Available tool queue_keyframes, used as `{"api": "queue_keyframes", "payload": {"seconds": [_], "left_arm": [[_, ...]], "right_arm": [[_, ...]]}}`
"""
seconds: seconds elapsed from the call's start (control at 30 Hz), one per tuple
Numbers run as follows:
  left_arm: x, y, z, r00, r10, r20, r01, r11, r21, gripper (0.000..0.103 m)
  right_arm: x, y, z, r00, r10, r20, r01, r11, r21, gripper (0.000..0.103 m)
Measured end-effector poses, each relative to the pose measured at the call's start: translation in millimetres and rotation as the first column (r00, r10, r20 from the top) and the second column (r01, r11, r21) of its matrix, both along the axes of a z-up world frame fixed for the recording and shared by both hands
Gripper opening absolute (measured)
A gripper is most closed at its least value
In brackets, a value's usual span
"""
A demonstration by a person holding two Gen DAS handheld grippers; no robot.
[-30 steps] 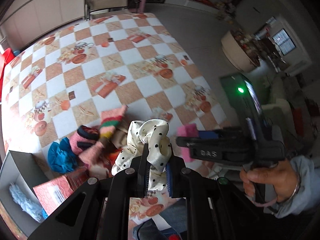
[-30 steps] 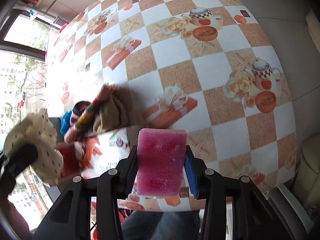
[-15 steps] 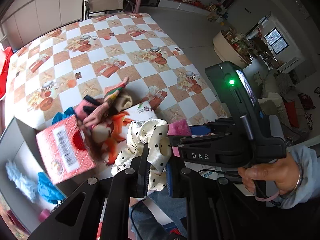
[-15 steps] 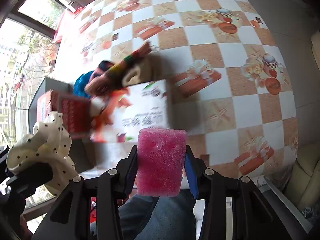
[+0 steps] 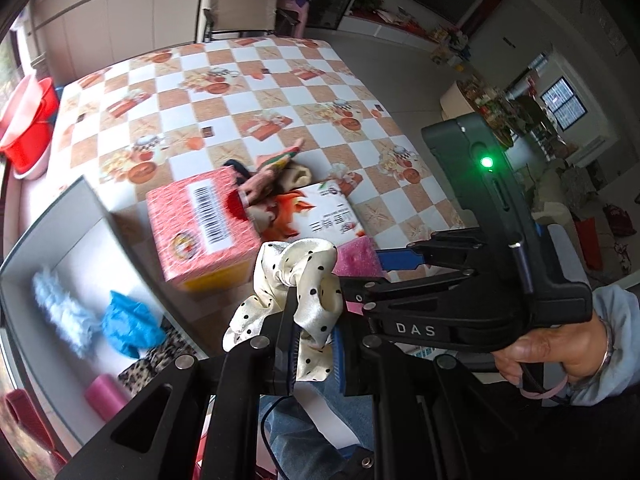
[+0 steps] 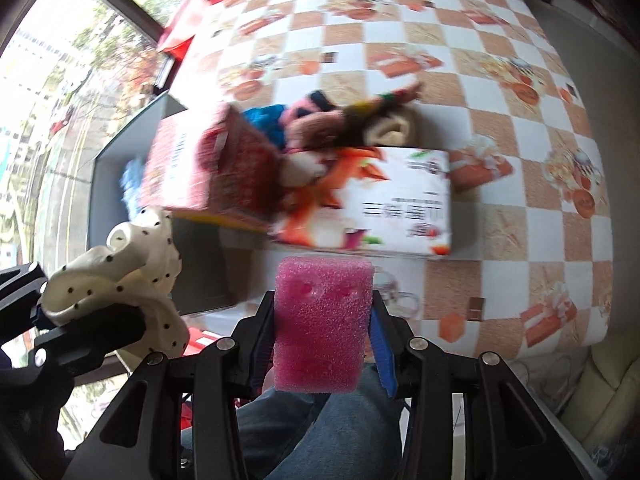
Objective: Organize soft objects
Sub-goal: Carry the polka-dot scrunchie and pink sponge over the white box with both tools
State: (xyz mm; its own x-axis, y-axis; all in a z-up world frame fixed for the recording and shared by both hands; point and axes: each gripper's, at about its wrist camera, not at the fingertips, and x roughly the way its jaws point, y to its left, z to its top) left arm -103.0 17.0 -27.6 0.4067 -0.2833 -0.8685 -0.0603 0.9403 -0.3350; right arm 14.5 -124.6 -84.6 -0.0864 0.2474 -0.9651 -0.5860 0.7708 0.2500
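Transport step, both loads in the air. The left gripper has its jaws closed on a cream polka-dot scrunchie, which bunches above and between the jaws. The right gripper has its jaws closed on a pink foam sponge, held upright and clamped on its two side faces. Both items hang near the front edge of the tabletop, over the person's lap, clear of everything below.

To the left, beside the tabletop, stands a grey open bin; inside lie a pale blue fluffy piece, a blue scrunchie, a leopard-print piece and a pink roll. On the tabletop, a red patterned box and a white printed box sit side by side, with a heap of knitted soft items behind them.

Judged from this layout, sorting is partly done: the bin already holds soft goods, and the heap is not yet cleared. The next move likely calls for carrying each load leftward over the bin's wall, past the red box, and opening the jaws only once above the bin's floor.
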Motion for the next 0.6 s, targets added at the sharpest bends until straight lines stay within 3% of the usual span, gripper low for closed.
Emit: {"api": "queue_keyframes", "payload": {"seconds": [0.6], "left_arm": [[-64, 64, 3, 0.975, 0.219, 0.035, -0.219, 0.976, 0.004, 0.015]], "right_arm": [[-62, 71, 18, 0.965, 0.259, 0.041, -0.261, 0.964, 0.054, 0.045]]}}
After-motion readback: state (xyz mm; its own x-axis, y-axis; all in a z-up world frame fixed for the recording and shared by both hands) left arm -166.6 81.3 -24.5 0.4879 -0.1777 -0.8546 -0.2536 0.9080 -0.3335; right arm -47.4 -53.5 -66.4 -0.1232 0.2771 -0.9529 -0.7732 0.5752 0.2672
